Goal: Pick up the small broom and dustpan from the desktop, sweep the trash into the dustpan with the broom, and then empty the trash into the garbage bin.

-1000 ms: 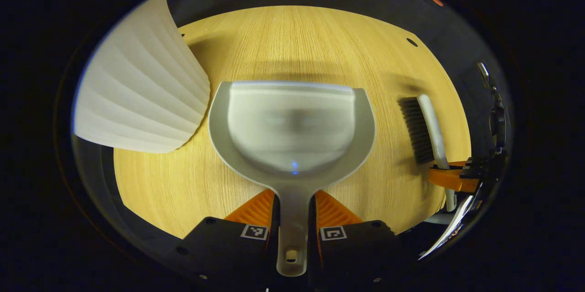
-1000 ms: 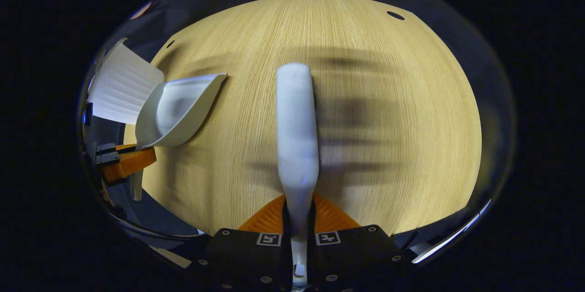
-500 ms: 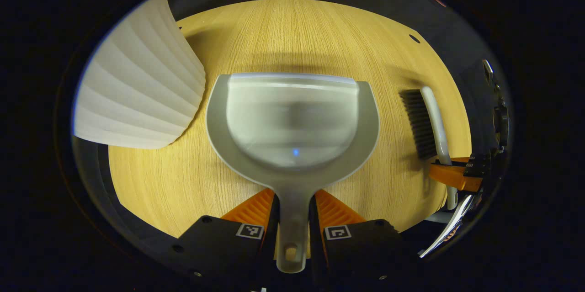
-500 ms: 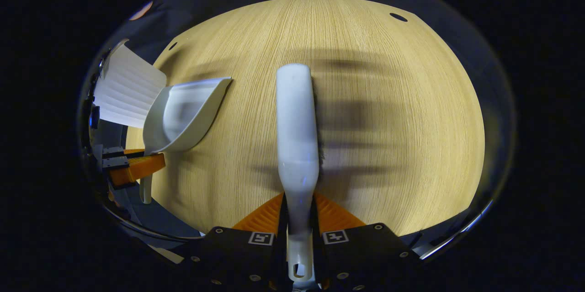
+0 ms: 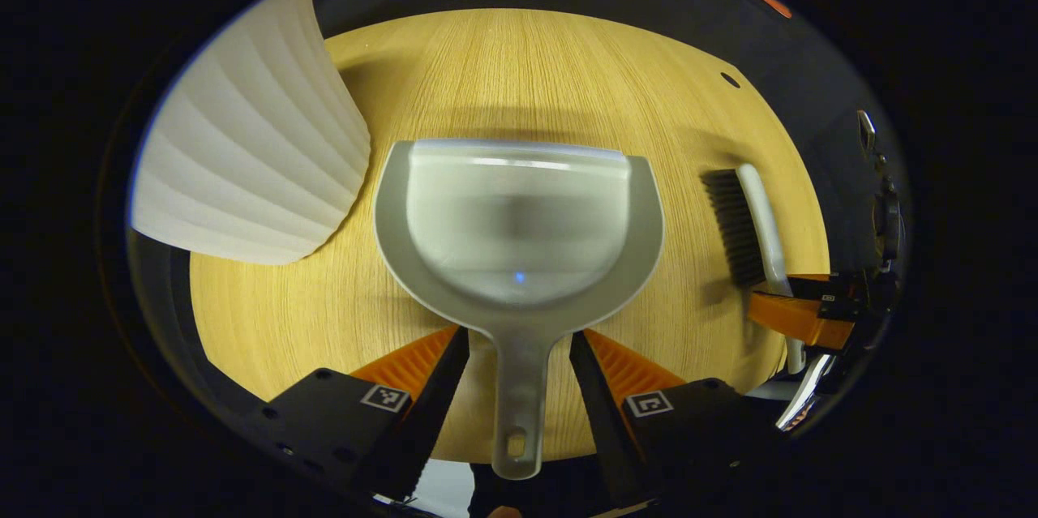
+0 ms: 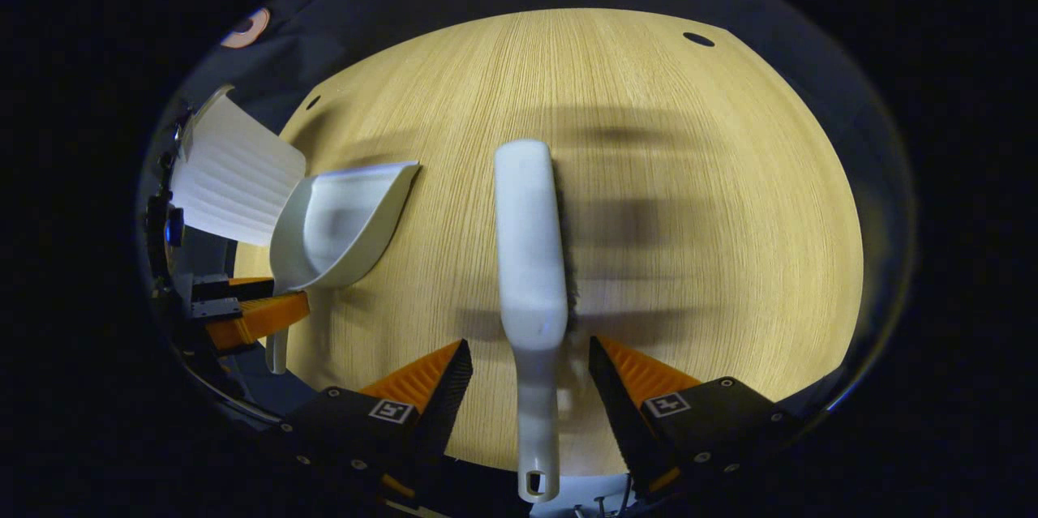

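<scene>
Left gripper view shows the left gripper [image 5: 519,388] with its fingers wide apart, one on each side of the dustpan [image 5: 519,218] handle and not touching it. The right gripper [image 6: 527,396] is spread the same way around the broom [image 6: 531,259] handle. I think both tools lie on the desktop [image 5: 527,72]. To pull away well, back straight off without bumping the handles. The pale dustpan looks empty, maybe. The ribbed white garbage bin [image 5: 251,153] stands at ten o'clock.
</scene>
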A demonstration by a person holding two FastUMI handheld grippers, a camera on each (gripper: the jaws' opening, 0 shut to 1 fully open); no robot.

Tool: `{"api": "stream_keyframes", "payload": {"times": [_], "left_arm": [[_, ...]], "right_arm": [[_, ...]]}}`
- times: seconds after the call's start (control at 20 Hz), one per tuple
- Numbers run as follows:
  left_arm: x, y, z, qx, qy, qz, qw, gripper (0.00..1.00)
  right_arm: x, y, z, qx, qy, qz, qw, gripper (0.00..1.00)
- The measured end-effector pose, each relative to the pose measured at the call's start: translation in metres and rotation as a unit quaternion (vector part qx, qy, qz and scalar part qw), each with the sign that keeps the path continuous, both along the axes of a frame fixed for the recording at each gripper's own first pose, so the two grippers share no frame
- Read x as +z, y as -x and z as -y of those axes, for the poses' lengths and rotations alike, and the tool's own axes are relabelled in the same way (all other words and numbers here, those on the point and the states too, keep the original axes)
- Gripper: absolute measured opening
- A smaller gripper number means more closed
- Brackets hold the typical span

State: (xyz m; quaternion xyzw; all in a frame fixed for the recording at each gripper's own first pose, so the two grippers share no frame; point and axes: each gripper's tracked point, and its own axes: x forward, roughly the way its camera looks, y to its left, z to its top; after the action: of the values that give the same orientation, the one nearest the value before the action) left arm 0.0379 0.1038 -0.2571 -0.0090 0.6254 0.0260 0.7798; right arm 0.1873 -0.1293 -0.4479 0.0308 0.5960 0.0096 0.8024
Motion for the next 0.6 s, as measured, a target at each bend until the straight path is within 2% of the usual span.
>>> {"api": "stream_keyframes", "payload": {"times": [0.05, 0.1, 0.15, 0.25, 0.45, 0.6], "left_arm": [[0.003, -0.001, 0.002, -0.001, 0.002, 0.013, 1.000, 0.82], [0.008, 0.001, 0.002, -0.003, 0.001, 0.026, 1.000, 0.91], [0.014, 0.002, 0.002, -0.006, -0.003, 0.037, 0.999, 0.99], [0.031, 0.000, 0.003, -0.012, -0.004, 0.058, 0.998, 1.00], [0.090, -0.005, 0.004, -0.011, -0.003, 0.150, 0.989, 1.00], [0.150, 0.004, 0.008, -0.014, -0.011, 0.251, 0.968, 0.99]], "right_arm": [[0.004, -0.003, -0.001, -0.004, -0.005, 0.014, 1.000, 0.90], [0.010, -0.006, 0.001, -0.010, -0.007, 0.028, 1.000, 0.96], [0.016, -0.009, 0.001, -0.012, -0.010, 0.043, 0.999, 0.96], [0.031, -0.014, 0.000, -0.018, -0.020, 0.074, 0.997, 0.97], [0.094, -0.018, -0.002, -0.028, -0.024, 0.166, 0.985, 0.97], [0.167, -0.023, -0.017, -0.050, -0.045, 0.264, 0.962, 0.97]]}}
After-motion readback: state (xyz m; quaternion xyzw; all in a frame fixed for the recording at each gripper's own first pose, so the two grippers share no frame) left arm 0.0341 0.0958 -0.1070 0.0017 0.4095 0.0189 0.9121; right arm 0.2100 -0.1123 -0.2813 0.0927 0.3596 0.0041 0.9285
